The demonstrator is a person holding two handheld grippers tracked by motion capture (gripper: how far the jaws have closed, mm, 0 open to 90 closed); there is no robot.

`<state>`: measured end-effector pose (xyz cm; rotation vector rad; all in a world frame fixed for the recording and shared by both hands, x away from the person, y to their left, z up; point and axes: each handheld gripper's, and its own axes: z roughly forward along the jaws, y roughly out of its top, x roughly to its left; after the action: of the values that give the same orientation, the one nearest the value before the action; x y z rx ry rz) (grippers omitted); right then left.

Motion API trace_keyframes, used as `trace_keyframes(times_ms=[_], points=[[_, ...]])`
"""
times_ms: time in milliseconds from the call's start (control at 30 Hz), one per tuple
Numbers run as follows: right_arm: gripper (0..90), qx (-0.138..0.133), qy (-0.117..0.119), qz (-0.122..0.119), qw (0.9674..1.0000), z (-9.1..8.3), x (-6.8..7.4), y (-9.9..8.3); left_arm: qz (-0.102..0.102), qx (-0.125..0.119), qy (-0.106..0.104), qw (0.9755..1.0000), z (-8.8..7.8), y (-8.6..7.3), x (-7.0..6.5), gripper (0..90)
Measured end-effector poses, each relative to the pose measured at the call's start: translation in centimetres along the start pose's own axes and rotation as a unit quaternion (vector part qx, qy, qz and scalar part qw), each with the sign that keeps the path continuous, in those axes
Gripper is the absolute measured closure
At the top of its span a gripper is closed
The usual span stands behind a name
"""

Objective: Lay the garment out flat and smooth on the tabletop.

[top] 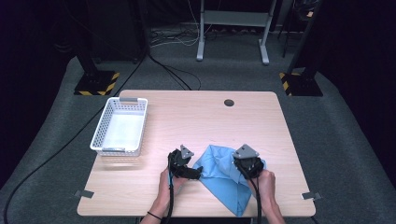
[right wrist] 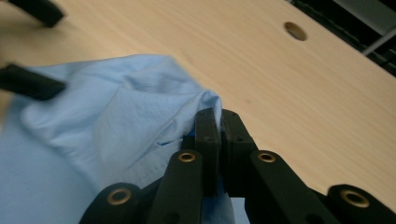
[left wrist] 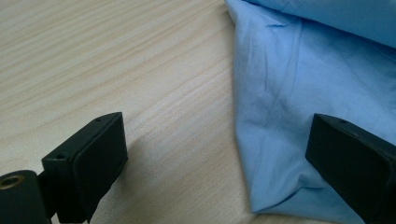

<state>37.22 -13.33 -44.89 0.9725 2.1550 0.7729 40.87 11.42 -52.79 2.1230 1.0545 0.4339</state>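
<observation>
Cloth (top: 228, 179), light blue, lay crumpled on the near side of the tabletop (top: 196, 116), btwn my two hands. White mesh basket (top: 119, 126) sat well apart at the left edge, empty, prob where the cloth was meant to end up. My right gripper (right wrist: 219, 135) had its fingers pressed together on a raised fold, likely to lift it. My left gripper (left wrist: 215, 163) had its fingers (left wrist: 93, 161) wide apart, straddling the cloth's edge w/ one over bare wood, ready to pinch.
</observation>
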Motion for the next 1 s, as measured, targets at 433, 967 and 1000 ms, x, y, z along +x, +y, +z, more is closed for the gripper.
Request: trace_keyframes(times_ms=[433, 967, 1000], points=[[87.0, 0.032, -0.053, 0.042, 0.9972, 4.9, -8.1, 1.0, -0.001, -0.001, 0.0, 1.0, 0.0, 0.0, 0.0, 5.3], [86.9, 0.062, -0.101, 0.064, 0.9908, 10.9, -13.7, 3.5, 0.001, -0.001, -0.001, 1.0, 0.0, 0.0, 0.0, 5.5], [86.4, 0.065, -0.11, 0.065, 0.9897, 11.4, -13.8, 3.5, 0.001, 0.0, -0.001, 1.0, 0.0, 0.0, 0.0, 5.5]])
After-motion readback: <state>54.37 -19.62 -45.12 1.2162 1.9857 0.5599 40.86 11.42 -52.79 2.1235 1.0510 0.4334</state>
